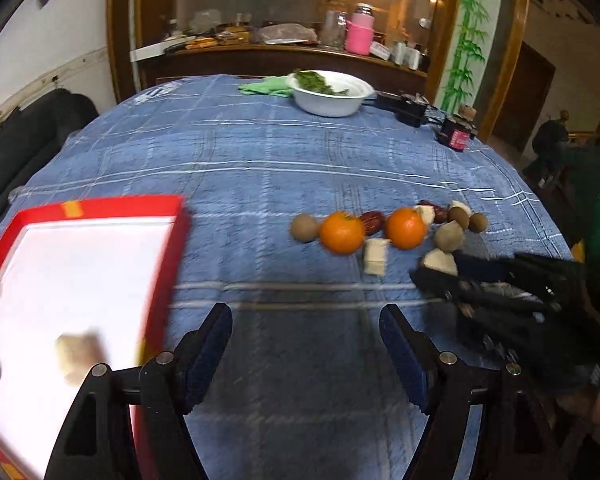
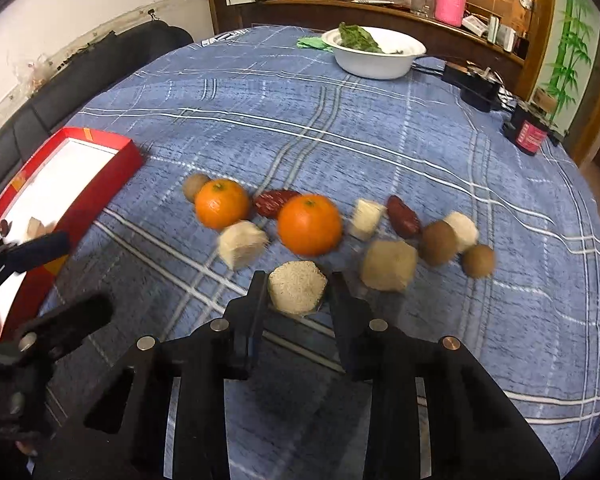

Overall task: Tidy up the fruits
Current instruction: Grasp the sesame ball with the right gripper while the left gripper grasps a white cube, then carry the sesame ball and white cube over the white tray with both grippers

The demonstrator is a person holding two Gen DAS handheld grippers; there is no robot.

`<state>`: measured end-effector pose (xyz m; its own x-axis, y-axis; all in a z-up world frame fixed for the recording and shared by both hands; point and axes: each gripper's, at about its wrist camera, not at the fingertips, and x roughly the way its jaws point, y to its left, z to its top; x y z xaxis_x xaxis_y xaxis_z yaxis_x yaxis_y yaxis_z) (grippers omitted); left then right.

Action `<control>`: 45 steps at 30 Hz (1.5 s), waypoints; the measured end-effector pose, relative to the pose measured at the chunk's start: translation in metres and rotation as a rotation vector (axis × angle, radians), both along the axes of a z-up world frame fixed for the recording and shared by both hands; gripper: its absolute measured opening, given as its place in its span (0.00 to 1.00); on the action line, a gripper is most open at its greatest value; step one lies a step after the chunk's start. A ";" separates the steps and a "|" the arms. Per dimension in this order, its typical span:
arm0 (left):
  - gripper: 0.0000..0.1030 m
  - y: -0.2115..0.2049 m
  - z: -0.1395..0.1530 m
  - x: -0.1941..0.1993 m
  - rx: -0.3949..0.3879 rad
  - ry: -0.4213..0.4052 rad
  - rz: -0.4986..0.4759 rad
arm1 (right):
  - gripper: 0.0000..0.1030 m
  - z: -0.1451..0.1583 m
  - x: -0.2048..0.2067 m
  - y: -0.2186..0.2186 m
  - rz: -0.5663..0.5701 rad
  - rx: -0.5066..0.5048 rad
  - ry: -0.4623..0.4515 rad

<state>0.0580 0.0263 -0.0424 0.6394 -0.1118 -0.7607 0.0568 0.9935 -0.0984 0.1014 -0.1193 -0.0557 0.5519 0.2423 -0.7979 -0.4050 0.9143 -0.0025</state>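
To the left of the left hand-held gripper (image 1: 306, 344), which is held wide open and empty, the red box (image 1: 100, 206) is seen. A pale cut fruit piece (image 2: 297, 287), judged light, firm and slightly crumbly, is clamped across its flat sides by the right hand-held gripper (image 2: 298, 292); oranges lie just beyond.
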 end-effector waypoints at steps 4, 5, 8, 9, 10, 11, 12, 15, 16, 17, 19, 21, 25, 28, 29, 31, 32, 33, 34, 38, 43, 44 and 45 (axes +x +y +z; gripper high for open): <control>0.73 -0.028 -0.008 0.022 0.007 0.023 -0.036 | 0.28 0.006 -0.010 -0.026 -0.039 0.038 -0.006; 0.73 -0.034 -0.010 0.026 0.015 0.024 -0.043 | 0.28 0.010 -0.012 -0.034 -0.051 0.052 -0.015; 0.73 -0.049 -0.015 0.039 0.035 0.027 -0.053 | 0.28 0.018 -0.018 -0.051 -0.084 0.099 -0.040; 0.71 -0.051 -0.016 0.043 0.036 0.030 -0.054 | 0.28 0.020 -0.017 -0.055 -0.089 0.113 -0.043; 0.60 -0.051 -0.018 0.047 0.033 0.030 -0.043 | 0.28 0.021 -0.017 -0.058 -0.093 0.127 -0.046; 0.54 -0.051 -0.019 0.050 0.037 0.033 -0.032 | 0.28 0.022 -0.016 -0.059 -0.094 0.138 -0.048; 0.50 -0.051 -0.019 0.052 0.048 0.027 -0.017 | 0.28 0.023 -0.016 -0.061 -0.094 0.155 -0.049; 0.15 -0.045 -0.019 0.056 0.045 0.023 0.002 | 0.28 0.021 -0.016 -0.063 -0.084 0.171 -0.047; 0.15 -0.045 -0.019 0.057 0.043 0.024 0.003 | 0.28 0.020 -0.015 -0.062 -0.080 0.173 -0.042; 0.15 -0.046 -0.019 0.056 0.053 0.022 0.000 | 0.28 0.019 -0.014 -0.062 -0.077 0.175 -0.036; 0.14 -0.048 -0.018 0.051 0.062 0.026 -0.004 | 0.28 0.018 -0.015 -0.062 -0.073 0.172 -0.036; 0.14 -0.049 -0.017 0.046 0.049 0.034 -0.008 | 0.28 0.019 -0.016 -0.062 -0.072 0.169 -0.043; 0.14 -0.047 -0.012 0.026 0.047 0.031 0.000 | 0.28 0.019 -0.017 -0.061 -0.084 0.149 -0.045; 0.14 -0.042 -0.007 0.007 0.041 0.024 0.012 | 0.28 0.022 -0.023 -0.057 -0.082 0.129 -0.054; 0.14 -0.041 -0.006 0.003 0.038 0.024 0.013 | 0.28 0.022 -0.026 -0.055 -0.082 0.121 -0.053; 0.14 -0.039 -0.003 -0.008 0.032 0.017 0.010 | 0.28 0.021 -0.033 -0.053 -0.085 0.105 -0.047; 0.14 -0.039 -0.002 -0.012 0.030 0.013 0.010 | 0.28 0.019 -0.037 -0.052 -0.089 0.099 -0.044; 0.14 -0.038 -0.001 -0.016 0.027 0.009 0.009 | 0.28 0.018 -0.042 -0.051 -0.093 0.090 -0.042; 0.14 -0.036 0.001 -0.021 0.023 0.003 0.009 | 0.28 0.018 -0.045 -0.050 -0.097 0.085 -0.044; 0.14 -0.030 0.008 -0.034 0.009 -0.016 0.011 | 0.28 0.024 -0.061 -0.045 -0.113 0.056 -0.066; 0.14 -0.021 0.014 -0.047 -0.011 -0.036 0.020 | 0.28 0.033 -0.077 -0.033 -0.114 0.016 -0.108; 0.14 -0.021 0.015 -0.049 -0.013 -0.038 0.021 | 0.28 0.034 -0.080 -0.030 -0.111 0.011 -0.113; 0.14 -0.019 0.016 -0.050 -0.016 -0.041 0.023 | 0.28 0.035 -0.082 -0.028 -0.110 0.004 -0.118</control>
<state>0.0076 0.0070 -0.0266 0.6722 -0.1088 -0.7323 0.0387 0.9930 -0.1120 0.0195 -0.1469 -0.0205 0.6654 0.1781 -0.7249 -0.2992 0.9533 -0.0404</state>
